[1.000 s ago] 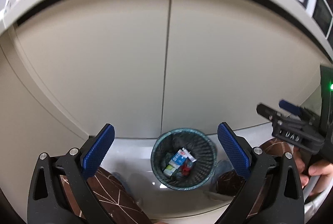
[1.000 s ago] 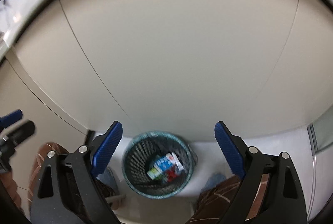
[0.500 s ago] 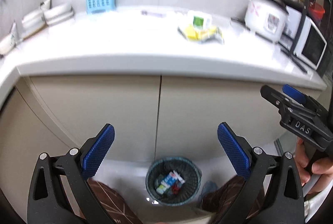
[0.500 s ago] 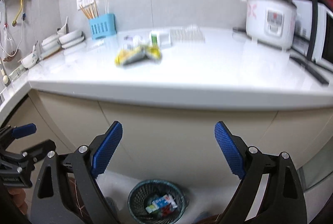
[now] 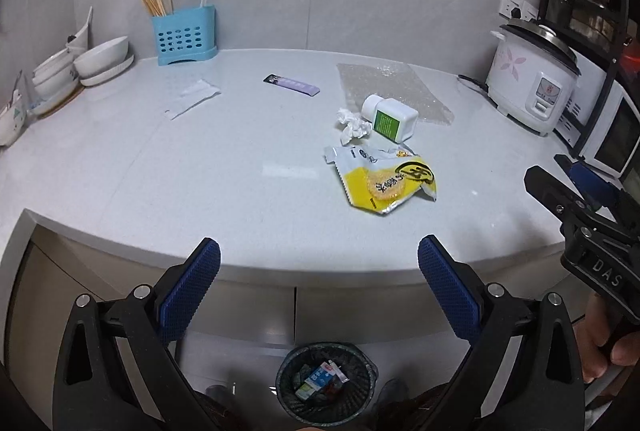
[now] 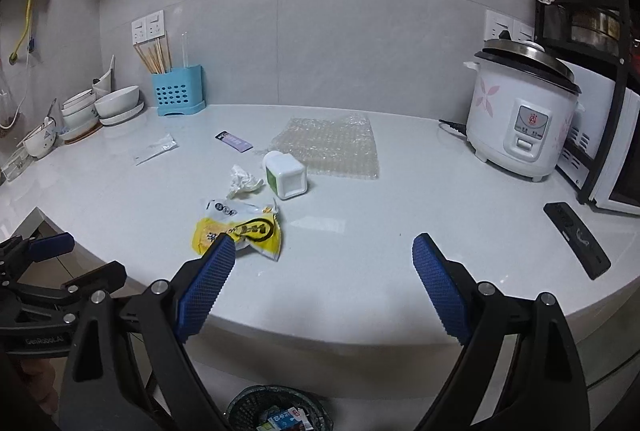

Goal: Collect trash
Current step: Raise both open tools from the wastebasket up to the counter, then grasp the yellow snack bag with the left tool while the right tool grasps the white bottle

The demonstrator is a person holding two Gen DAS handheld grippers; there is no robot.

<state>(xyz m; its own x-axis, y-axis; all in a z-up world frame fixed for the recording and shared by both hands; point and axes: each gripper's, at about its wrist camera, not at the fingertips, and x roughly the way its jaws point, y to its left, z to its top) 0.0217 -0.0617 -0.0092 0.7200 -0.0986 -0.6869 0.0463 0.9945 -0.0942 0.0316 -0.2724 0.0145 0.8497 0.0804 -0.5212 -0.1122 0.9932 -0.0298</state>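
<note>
Both tools hover at the near edge of the white desk [image 5: 200,183], each with its blue pads spread wide apart and nothing between them: the left tool [image 5: 319,281] faces the middle of the desk, and the right tool [image 6: 324,283] sits just to its right, a hand [image 5: 608,343] gripping its handle. The trash lies scattered on the desk: a yellow snack wrapper [image 5: 386,183] nearest the edge, a crumpled tissue [image 5: 352,125] just behind it, a white bottle with a green label [image 5: 390,117] lying on its side beside the tissue, a sheet of bubble wrap [image 5: 388,87] behind the bottle, a purple wrapper [image 5: 292,85] farther back, and a clear plastic wrapper [image 5: 192,97] to the left. On the floor below the desk edge stands a dark mesh waste bin [image 5: 326,381] holding a small carton.
</note>
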